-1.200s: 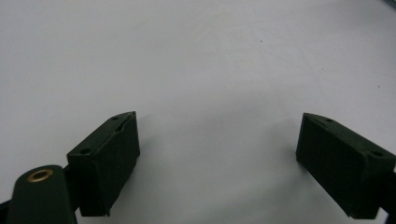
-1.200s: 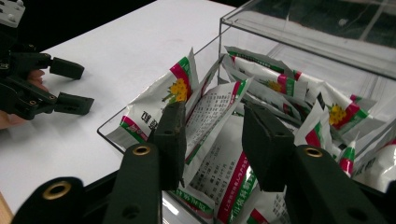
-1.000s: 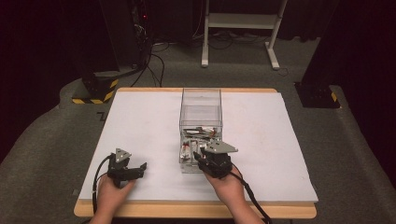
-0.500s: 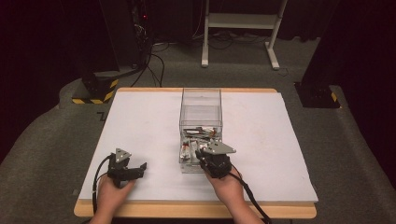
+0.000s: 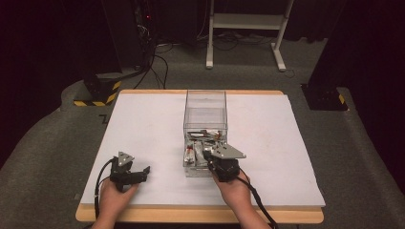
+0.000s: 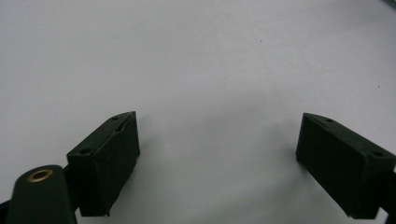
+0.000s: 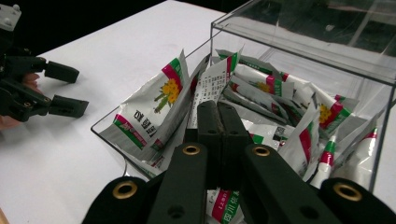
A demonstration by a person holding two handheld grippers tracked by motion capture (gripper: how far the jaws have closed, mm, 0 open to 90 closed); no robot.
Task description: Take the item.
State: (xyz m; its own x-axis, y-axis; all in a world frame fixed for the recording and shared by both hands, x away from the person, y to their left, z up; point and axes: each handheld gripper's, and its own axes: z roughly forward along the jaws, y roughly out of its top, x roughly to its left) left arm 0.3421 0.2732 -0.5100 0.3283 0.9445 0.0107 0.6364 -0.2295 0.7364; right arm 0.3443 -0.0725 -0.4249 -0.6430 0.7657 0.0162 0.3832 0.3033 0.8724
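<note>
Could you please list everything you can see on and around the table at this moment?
Clear plastic box: one, transparent, middle of the table.
Sachets: many, count unclear, silver with green, pink and yellow print, heaped in the box's near end.
Table: one, white top with wooden edge.
White frame: one, on the floor beyond the table.
Left gripper: black, jaws open above the bare tabletop, near left.
Right gripper: black, jaws just closed on a sachet's edge in the box.

Box of sachets at mid-table, a gripper on either side

The clear box [image 5: 205,114] stands on the table [image 5: 143,124], sachets [image 7: 154,112] piled inside; right gripper [image 5: 210,160] reaches into its near end, left gripper [image 5: 143,171] well apart to its left.
</note>
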